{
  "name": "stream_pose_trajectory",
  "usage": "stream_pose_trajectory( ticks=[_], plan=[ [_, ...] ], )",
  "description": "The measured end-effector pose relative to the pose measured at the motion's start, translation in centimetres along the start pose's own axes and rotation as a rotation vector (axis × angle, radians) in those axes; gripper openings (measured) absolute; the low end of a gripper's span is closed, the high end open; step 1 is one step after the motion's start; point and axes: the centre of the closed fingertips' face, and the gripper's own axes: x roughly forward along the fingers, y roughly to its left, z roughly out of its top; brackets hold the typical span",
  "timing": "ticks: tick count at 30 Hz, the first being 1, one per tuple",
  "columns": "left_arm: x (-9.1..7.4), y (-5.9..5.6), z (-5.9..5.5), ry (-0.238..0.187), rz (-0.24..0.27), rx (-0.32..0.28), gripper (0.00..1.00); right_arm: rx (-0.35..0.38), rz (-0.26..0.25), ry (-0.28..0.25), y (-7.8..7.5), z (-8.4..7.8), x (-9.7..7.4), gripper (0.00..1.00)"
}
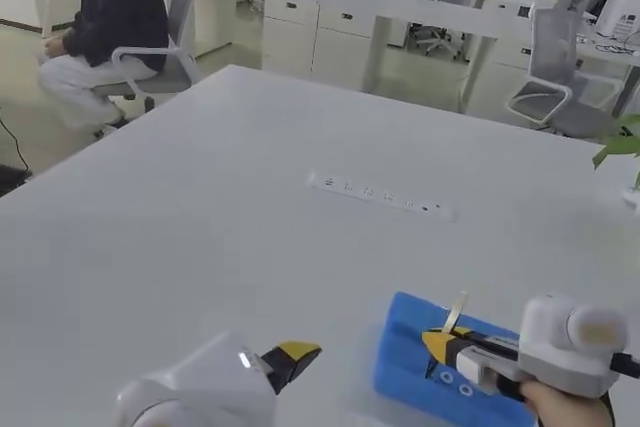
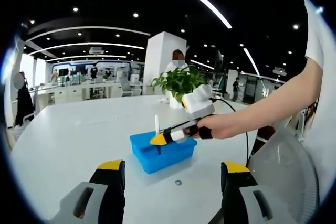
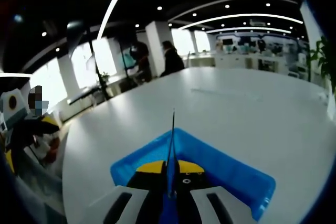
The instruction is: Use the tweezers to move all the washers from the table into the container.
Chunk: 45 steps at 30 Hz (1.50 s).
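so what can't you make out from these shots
- Contents of the blue container: the left gripper view shows its outer wall; in the right gripper view the right gripper and tweezers cover much of the floor.
- Tweezers tip: too thin to show a washer.
- On the table, a small ring: too small to identify.

Both grippers have rounded white housings and black jaws tipped yellow: the left gripper [image 1: 300, 355] at six o'clock in the head view, the right gripper [image 1: 437, 339] at four. A black cable [image 2: 231, 106] runs from the right one, a black strap [image 2: 205, 132] wraps that hand [image 2: 220, 126], and the short sleeve [image 2: 317, 40] is white.
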Motion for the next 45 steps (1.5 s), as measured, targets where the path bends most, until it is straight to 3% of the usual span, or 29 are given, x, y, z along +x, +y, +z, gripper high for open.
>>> stream_pose_trajectory(
  ticks=[8,25,33,45],
  plan=[
    [-0.1,0.1,0.1,-0.007,0.001,-0.004,0.75,-0.005,0.01,-0.033,0.8,1.0,-1.1,0.05],
    [0.0,-0.3,0.1,-0.004,-0.011,0.01,0.75,-0.062,0.112,-0.141,6.1,3.7,-4.2,0.04],
    [0.1,-0.4,0.0,0.005,-0.017,0.018,0.75,-0.062,0.164,-0.144,8.6,2.7,-4.9,0.04],
    [0.1,-0.6,-0.2,0.016,-0.02,0.029,0.74,0.081,0.19,-0.111,8.7,-0.9,-4.5,0.04]
  ],
)
